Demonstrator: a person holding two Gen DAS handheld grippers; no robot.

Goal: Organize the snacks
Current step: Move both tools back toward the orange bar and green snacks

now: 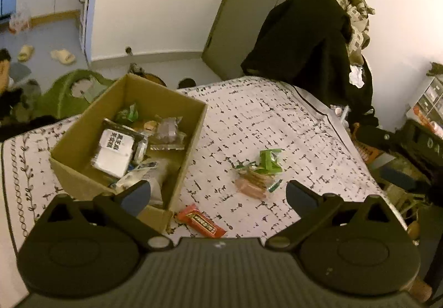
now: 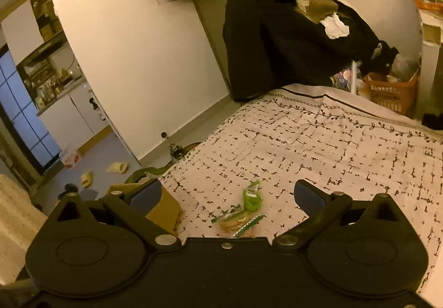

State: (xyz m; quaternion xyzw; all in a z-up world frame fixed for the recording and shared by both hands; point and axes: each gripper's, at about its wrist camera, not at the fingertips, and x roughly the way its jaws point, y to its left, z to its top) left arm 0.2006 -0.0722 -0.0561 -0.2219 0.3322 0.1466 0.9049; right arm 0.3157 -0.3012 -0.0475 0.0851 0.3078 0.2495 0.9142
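The left tool [image 1: 217,195] was wide open and held nothing. Its two black fingers had flat blue pads [image 1: 135,198]. The left pad hung over the near corner of the cardboard box [image 1: 83,128]. The box was brown and square, with stiff walls and an open top. It sat on the left part of the bench [image 1: 277,125], which had a soft white cloth with little black marks. In the box lay shiny snack packs, a white and black one [image 1: 115,153] and a clear crinkly one [image 1: 169,129]. Just beside the box's near corner lay a flat red snack bar [image 1: 200,222]. To the right, well apart from the box, sat a small pile of green and clear packs [image 1: 260,172].

The right tool [image 2: 227,197] was wide open too, and empty. The green packs [image 2: 243,211] lay on the cloth below its fingers, not touching them.
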